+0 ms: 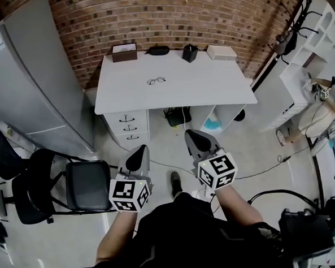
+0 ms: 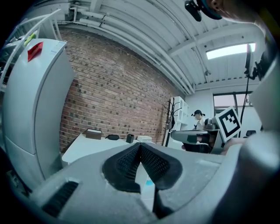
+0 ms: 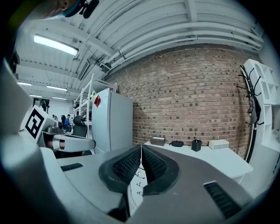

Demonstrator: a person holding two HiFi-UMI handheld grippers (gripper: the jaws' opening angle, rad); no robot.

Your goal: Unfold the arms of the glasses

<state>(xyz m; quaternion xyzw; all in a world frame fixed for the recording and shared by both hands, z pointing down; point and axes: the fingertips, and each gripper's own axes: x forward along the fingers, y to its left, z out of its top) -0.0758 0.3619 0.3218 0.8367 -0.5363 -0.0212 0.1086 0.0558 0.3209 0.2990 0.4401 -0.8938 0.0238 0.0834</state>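
A pair of thin dark-framed glasses [image 1: 156,80] lies on the white desk [image 1: 209,82] near its middle. Both grippers hang over the floor, well short of the desk's front edge. My left gripper [image 1: 137,155] is shut with nothing in it, its ribbed pads [image 2: 151,162] pressed together in the left gripper view. The right gripper [image 1: 195,137] is likewise shut and empty, pads [image 3: 127,165] closed in the right gripper view. The glasses are too small to make out in either gripper view.
Along the desk's back edge stand a brown box [image 1: 124,51], a dark case [image 1: 158,50], a black pen cup [image 1: 190,53] and a white box [image 1: 221,52]. A grey fridge [image 1: 29,88] stands left, a black chair [image 1: 57,188] beside me, white shelves [image 1: 314,31] right. A person [image 1: 324,107] sits at far right.
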